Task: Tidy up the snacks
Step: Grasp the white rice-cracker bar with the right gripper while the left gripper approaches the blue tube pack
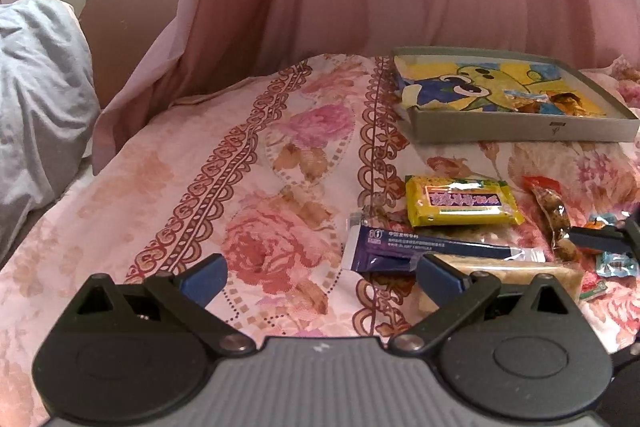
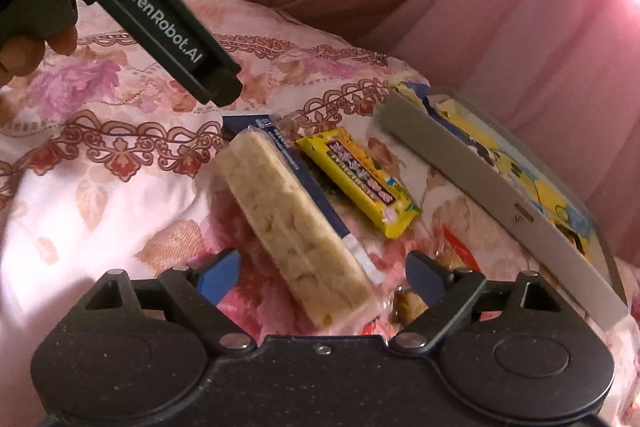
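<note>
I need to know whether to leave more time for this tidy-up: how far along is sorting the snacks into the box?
Barely started. Done: one clear-wrapped snack lies in the grey box. In hand: nothing; the left hand-held gripper is open over the bedspread, the right hand-held gripper open around the pale bar. Left: the yellow packet, purple-wrapped bar, peanut pack and small candies.

Both views are being tinted pink by light filtering through the curtain [image 2: 500,7]; edges are being bent, details softened.
</note>
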A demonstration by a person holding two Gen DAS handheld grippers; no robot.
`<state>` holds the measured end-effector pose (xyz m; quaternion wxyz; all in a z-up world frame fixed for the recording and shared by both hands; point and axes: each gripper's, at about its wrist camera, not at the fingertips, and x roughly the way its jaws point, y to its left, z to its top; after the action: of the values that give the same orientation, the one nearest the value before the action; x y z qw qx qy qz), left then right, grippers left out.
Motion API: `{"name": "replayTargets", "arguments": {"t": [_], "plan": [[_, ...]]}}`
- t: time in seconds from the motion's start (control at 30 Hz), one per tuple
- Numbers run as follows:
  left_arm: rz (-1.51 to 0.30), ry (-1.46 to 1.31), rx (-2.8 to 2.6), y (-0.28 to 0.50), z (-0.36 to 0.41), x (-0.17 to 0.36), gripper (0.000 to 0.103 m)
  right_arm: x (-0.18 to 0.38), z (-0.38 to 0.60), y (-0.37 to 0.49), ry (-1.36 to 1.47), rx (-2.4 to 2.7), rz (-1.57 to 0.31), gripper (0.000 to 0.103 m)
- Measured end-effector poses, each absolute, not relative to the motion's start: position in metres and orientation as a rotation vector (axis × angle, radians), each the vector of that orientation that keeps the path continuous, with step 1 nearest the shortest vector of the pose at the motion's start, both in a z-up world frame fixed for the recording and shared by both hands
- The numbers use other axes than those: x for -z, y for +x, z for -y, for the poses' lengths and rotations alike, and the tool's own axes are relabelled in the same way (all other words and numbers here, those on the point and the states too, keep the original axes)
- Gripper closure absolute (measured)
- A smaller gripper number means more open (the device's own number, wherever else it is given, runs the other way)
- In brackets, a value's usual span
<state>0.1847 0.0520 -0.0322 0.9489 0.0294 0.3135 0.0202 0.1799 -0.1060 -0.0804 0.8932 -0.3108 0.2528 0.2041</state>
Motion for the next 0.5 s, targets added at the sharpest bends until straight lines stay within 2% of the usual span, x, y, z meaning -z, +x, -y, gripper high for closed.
{"name": "replayTargets", "arguments": {"t": [0.07, 0.13, 0.4, 0.5], "plan": [[-0.640, 0.051, -0.036, 0.186, -0.052, 0.033, 0.000, 0.081, 0.105, 0.185, -0.643, -0.435, -0.532, 0.026], [-0.641, 0.040, -0.033, 0.187, -0.052, 0.035, 0.000, 0.080, 0.106, 0.187, -0.637, -0.442, -0.546, 0.046], [-0.618, 0.027, 0.016, 0.183, -0.047, 0.036, 0.000, 0.068, 0.132, 0.166, -0.597, -0.436, -0.617, 0.061], [-0.609, 0.036, 0.037, 0.181, -0.044, 0.035, 0.000, 0.056, 0.152, 0.154, -0.542, -0.404, -0.674, 0.063]]}}
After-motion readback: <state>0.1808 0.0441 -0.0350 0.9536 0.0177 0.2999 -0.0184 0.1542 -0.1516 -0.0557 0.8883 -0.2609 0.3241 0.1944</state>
